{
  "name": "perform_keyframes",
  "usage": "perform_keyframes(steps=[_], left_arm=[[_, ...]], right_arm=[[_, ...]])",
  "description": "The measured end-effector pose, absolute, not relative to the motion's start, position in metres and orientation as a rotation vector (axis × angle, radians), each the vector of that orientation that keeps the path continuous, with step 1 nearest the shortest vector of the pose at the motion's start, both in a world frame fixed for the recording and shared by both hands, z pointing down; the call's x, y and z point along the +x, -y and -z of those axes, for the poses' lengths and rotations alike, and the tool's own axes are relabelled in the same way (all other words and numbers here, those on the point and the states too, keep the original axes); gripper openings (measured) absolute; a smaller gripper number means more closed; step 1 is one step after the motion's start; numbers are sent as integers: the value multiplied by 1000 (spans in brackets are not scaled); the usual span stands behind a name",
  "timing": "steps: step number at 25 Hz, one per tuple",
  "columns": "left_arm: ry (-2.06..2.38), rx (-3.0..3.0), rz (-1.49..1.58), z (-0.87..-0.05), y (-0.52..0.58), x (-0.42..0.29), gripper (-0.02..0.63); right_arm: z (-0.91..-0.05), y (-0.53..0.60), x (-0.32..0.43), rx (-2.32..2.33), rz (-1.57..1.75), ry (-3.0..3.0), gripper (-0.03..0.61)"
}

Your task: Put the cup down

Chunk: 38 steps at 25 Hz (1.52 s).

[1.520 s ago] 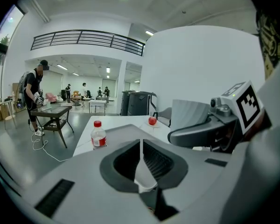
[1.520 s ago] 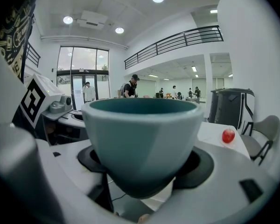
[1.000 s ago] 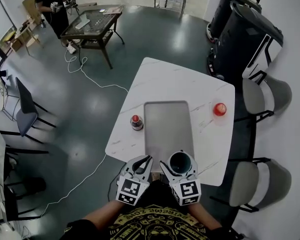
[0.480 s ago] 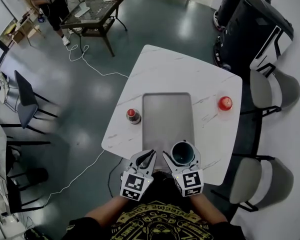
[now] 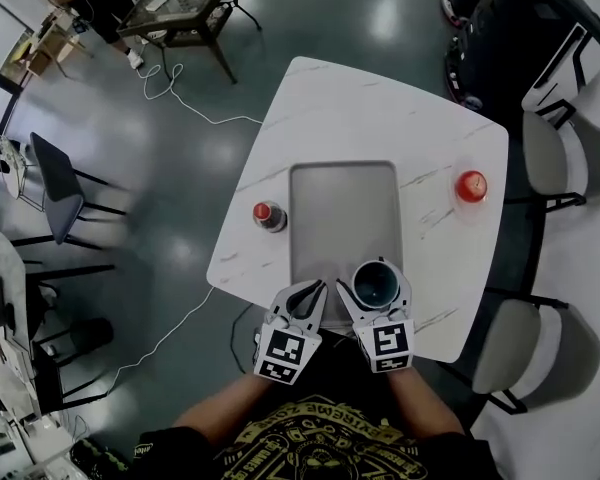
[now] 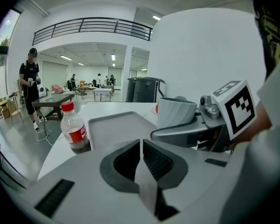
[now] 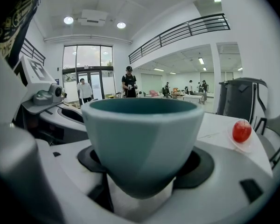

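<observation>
A teal cup (image 5: 376, 283) sits upright between the jaws of my right gripper (image 5: 380, 294), which is shut on it over the near right corner of the grey tray (image 5: 342, 208). In the right gripper view the cup (image 7: 144, 134) fills the middle and hides the fingertips. My left gripper (image 5: 306, 298) hovers just left of it at the tray's near edge, shut with nothing held; its jaws (image 6: 141, 148) meet in the left gripper view. There the cup (image 6: 176, 113) shows to the right, held by the other gripper.
A small cola bottle (image 5: 267, 215) with a red cap stands left of the tray on the white marble table (image 5: 380, 108). A red apple (image 5: 471, 185) lies on a small plate at the right side. Two grey chairs (image 5: 560, 158) stand to the right.
Both grippers have moved forward, carrying the cup from the table's near edge to over the tray's near end. The head camera has shifted too.
</observation>
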<state>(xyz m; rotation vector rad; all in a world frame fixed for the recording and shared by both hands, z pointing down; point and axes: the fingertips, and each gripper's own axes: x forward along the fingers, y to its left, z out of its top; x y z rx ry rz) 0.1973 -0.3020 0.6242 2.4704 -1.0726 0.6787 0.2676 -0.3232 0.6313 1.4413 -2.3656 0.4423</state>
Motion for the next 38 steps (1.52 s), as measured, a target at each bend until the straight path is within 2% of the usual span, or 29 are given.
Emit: perform_keyframes(steps=[18, 38], left_arm=[[1032, 2437, -804, -660, 303, 200, 29], [991, 2443, -800, -665, 297, 199, 29]], right_arm=[[-676, 324, 260, 1436, -437, 2343, 371], [-681, 320, 259, 1444, -409, 2358, 373]])
